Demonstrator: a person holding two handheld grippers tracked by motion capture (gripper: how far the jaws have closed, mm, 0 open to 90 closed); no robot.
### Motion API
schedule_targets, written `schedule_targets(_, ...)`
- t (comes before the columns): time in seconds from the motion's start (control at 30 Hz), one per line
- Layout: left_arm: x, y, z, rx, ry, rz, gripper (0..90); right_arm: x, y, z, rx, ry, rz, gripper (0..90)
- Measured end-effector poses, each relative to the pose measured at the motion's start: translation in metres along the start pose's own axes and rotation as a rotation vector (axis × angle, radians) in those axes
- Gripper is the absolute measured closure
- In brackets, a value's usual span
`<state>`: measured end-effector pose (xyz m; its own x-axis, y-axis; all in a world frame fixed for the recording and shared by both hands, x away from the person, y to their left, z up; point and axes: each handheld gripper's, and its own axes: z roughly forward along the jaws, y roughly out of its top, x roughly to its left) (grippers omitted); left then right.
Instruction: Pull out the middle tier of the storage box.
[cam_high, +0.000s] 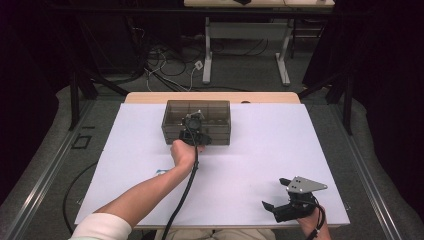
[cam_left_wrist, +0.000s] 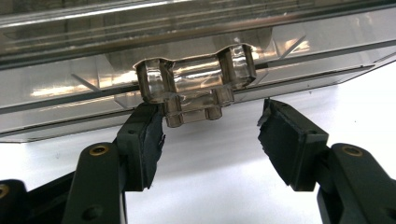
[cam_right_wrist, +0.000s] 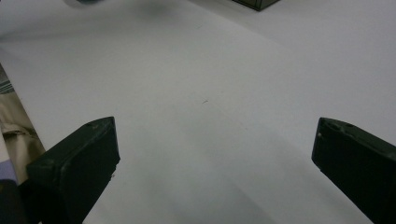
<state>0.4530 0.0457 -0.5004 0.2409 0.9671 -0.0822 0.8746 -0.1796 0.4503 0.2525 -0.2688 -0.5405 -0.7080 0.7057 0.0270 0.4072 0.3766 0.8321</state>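
The clear latch (cam_left_wrist: 196, 86) on the front wall of the smoked plastic storage box (cam_high: 196, 121) is the item being worked; the box stands at the far middle of the bench (cam_high: 260, 165), long axis running left to right across it.

Near edge: the right gripper (cam_high: 278, 199) rests low at the person's right, jaws spread wide with nothing between them; in the right gripper view its pads (cam_right_wrist: 79, 163) frame bare white surface. It is well apart from the box.

Middle: the left forearm reaches forward across the bench to the box front, cable trailing back.

Far: the left gripper (cam_high: 192, 135) sits at the box's front wall. In the left gripper view its jaws are parted and not clamped on anything. The left pad (cam_left_wrist: 142, 144) lies against the lower left corner of the latch tab; the right pad (cam_left_wrist: 285, 140) stands clear, to the right of the tab and below it. The latch lies directly ahead and slightly above the gripper's midline (cam_left_wrist: 210, 140).

Judgement: the left hand is plainly the nearer, and any next move on the latch depends on that forward-and-up offset.
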Motion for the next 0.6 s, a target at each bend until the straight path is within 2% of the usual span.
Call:
schedule_targets(0.13, 0.0000, 0.0020, -0.0001, 0.017, 0.006, 0.007, 41.4, -0.0001, 0.0000, -0.0003, 0.003, 0.005, 0.000, 0.3)
schedule_targets(0.33, 0.0038, 0.0027, -0.0013, 0.016, 0.009, -0.013, 49.5, -0.0005, 0.0001, 0.0005, 0.007, 0.008, -0.007, 0.3)
schedule_targets(0.37, 0.0037, 0.0028, -0.0013, 0.017, 0.012, -0.013, 50.9, -0.0004, -0.0002, 0.0016, -0.006, 0.010, -0.004, 0.3)
schedule_targets(0.6, 0.0029, 0.0033, -0.0017, 0.022, 0.031, -0.029, 56.0, 0.0001, 0.0001, 0.0011, 0.009, 0.005, 0.001, 0.3)
